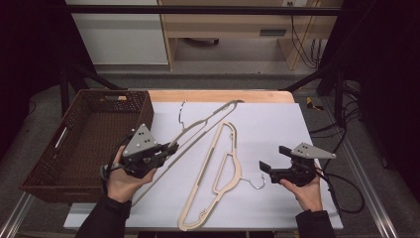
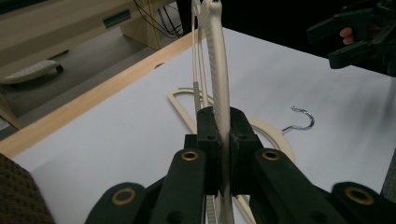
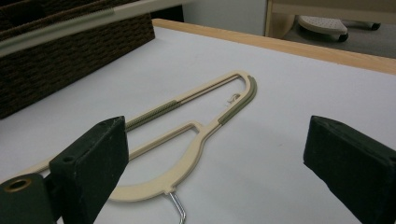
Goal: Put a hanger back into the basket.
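Two beige hangers are on the table. My left gripper (image 1: 171,148) (image 2: 223,135) is shut on one thin arm of the first hanger (image 1: 208,121) (image 2: 217,56), which slants up off the white sheet (image 1: 277,129) with its metal hook (image 1: 182,113) toward the back. The second hanger (image 1: 218,168) (image 3: 187,135) lies flat in the middle, its hook (image 1: 257,182) (image 2: 301,119) pointing right. Just right of that hook my right gripper (image 1: 274,158) (image 3: 219,140) stands open, nothing between its jaws.
A dark woven basket (image 1: 37,191) (image 3: 70,51) stands at the left edge of the table, beside my left hand. The table's wooden edge (image 1: 218,95) runs along the back. Cables trail off to the right of my right hand.
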Motion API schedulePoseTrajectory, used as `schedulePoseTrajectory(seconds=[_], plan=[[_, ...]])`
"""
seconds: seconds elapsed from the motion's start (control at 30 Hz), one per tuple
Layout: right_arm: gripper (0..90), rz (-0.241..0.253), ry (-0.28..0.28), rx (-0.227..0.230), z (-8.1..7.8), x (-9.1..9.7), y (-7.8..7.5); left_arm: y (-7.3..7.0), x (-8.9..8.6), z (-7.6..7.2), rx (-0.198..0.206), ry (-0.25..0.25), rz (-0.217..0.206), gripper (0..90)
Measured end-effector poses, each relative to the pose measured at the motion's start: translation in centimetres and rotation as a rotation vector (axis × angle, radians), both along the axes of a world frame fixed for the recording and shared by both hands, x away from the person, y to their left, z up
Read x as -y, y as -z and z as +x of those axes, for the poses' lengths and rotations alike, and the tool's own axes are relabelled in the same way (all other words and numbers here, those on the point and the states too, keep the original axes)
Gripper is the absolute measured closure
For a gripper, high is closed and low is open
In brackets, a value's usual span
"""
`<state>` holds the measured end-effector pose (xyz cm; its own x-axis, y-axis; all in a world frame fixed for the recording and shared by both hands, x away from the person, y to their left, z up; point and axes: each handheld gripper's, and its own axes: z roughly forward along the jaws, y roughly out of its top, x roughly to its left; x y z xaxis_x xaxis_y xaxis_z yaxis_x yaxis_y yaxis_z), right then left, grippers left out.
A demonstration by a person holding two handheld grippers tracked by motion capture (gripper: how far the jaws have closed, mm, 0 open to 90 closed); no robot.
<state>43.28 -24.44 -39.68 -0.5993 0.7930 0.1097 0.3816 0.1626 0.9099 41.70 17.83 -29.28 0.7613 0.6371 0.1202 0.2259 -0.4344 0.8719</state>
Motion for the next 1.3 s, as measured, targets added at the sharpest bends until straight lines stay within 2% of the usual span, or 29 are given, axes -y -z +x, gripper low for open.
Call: schedulePoseTrajectory(seconds=[0.1,0.23,0.33,0.37,0.4,0.47,0.5,0.6,0.67,0.83,0.93,1.07,1.3], plan=[[5.9,0.001,0.005,0.005,0.0,0.0,0.0,-1.2,-0.9,0.3,0.008,0.0,-0.012,85.8],[5.3,-0.002,0.009,0.009,-0.1,0.1,-0.1,-2.5,-2.5,1.1,0.013,-0.006,-0.002,85.7],[5.1,-0.004,0.01,0.01,0.0,0.1,0.0,-3.0,-3.9,1.9,0.017,-0.012,0.007,85.7],[5.1,-0.002,0.011,0.009,-0.1,0.0,0.0,-3.1,-4.3,2.1,0.02,-0.024,-0.006,85.7],[5.0,-0.005,0.012,0.009,0.0,0.0,0.0,-3.3,-4.9,2.4,0.023,-0.027,0.005,85.6],[4.9,-0.008,0.012,0.007,0.0,0.0,0.0,-3.5,-6.0,2.9,0.031,-0.042,-0.004,85.6],[4.9,-0.007,0.013,0.005,0.0,0.0,0.0,-3.7,-6.7,3.2,0.046,-0.052,0.001,85.5],[4.9,-0.013,0.013,0.004,0.0,0.0,0.0,-3.9,-8.5,3.7,0.058,-0.077,0.011,85.5],[4.9,-0.015,0.011,0.004,0.0,0.0,0.0,-4.0,-9.7,4.1,0.074,-0.096,0.017,85.4],[4.8,-0.018,0.011,0.003,0.0,0.0,0.1,-3.8,-12.9,5.0,0.074,-0.142,0.029,85.3],[4.9,-0.014,0.014,0.002,0.1,-0.1,0.1,-3.4,-14.5,5.4,0.059,-0.167,0.038,85.2],[4.8,-0.021,0.009,0.002,0.1,-0.1,0.1,-2.8,-16.5,6.2,0.035,-0.176,0.058,85.1],[4.6,-0.021,0.012,0.003,0.1,-0.1,0.1,-1.6,-19.2,6.9,0.005,-0.198,0.051,85.1]])
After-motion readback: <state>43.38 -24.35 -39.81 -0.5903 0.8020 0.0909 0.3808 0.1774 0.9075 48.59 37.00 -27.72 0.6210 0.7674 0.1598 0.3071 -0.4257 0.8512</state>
